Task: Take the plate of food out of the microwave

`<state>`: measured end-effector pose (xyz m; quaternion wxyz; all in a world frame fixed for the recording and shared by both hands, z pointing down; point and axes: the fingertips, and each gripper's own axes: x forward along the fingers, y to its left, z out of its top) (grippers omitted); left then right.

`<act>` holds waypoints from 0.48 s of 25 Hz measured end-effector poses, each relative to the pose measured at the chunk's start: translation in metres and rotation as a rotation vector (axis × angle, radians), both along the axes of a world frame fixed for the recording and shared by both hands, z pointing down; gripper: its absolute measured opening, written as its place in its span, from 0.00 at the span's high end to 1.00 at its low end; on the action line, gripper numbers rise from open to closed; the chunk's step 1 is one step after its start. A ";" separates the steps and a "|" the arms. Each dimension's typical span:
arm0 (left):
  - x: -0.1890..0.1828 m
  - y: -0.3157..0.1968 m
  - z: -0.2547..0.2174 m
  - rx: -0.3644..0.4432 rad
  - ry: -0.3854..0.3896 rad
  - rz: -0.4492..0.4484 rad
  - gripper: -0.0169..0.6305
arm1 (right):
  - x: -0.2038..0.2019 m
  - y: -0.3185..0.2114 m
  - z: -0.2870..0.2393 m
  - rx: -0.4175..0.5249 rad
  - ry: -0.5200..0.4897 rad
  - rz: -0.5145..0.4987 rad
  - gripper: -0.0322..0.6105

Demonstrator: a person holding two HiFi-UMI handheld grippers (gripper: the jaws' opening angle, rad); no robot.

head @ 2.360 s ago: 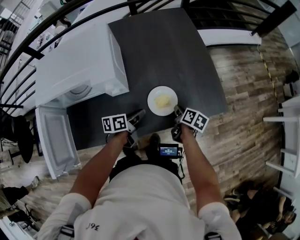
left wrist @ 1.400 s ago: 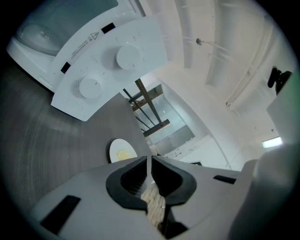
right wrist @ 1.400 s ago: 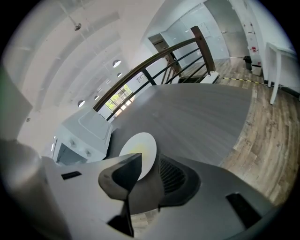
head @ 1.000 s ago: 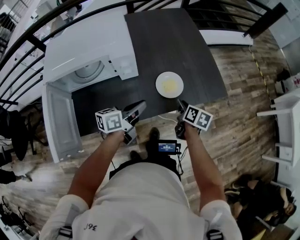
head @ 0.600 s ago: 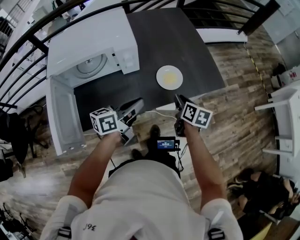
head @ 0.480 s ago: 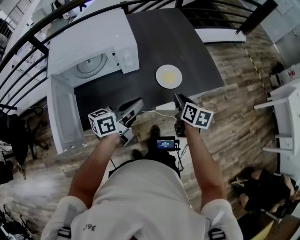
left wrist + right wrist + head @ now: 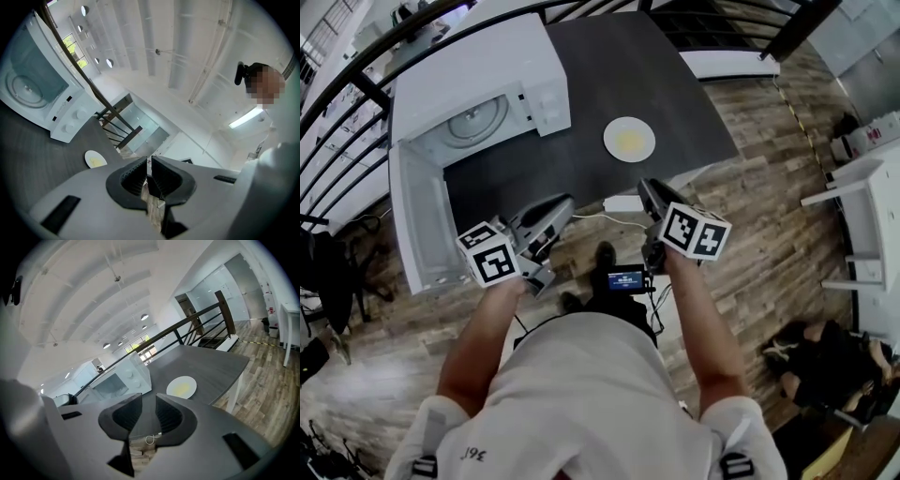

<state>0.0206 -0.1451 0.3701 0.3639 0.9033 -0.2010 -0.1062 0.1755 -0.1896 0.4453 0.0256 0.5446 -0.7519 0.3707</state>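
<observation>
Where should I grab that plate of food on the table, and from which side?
I'd pinch the plate's bare rim on its near side, coming in low from the table's front edge with the right gripper. The plate lies flat with food at its middle, so only the rim offers a clean hold.

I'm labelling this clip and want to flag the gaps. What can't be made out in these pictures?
- What the food on the plate is: too small in the head view and both gripper views, only a yellow patch.
- The markings on the microwave dials: too small in the left gripper view.
- The small screen at the person's waist: too small to read in the head view.
</observation>
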 end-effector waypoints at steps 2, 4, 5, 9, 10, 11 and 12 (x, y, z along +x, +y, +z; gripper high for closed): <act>-0.002 0.008 -0.007 0.018 0.004 0.001 0.92 | -0.005 0.006 -0.009 0.016 -0.010 -0.008 0.81; -0.001 0.019 -0.013 0.026 0.012 0.015 0.92 | -0.005 0.017 -0.018 0.033 0.000 -0.009 0.81; -0.001 0.025 -0.015 0.028 0.017 0.021 0.92 | -0.005 0.023 -0.022 0.045 0.010 -0.011 0.81; -0.005 0.042 -0.027 0.052 0.040 0.020 0.92 | -0.008 0.037 -0.038 0.116 0.055 -0.033 0.81; -0.007 0.046 -0.029 0.061 0.041 0.018 0.92 | -0.009 0.041 -0.042 0.132 0.059 -0.038 0.81; -0.008 0.050 -0.032 0.069 0.043 0.017 0.92 | -0.010 0.046 -0.046 0.146 0.062 -0.042 0.81; -0.009 0.054 -0.034 0.077 0.044 0.016 0.92 | -0.010 0.051 -0.050 0.158 0.065 -0.046 0.83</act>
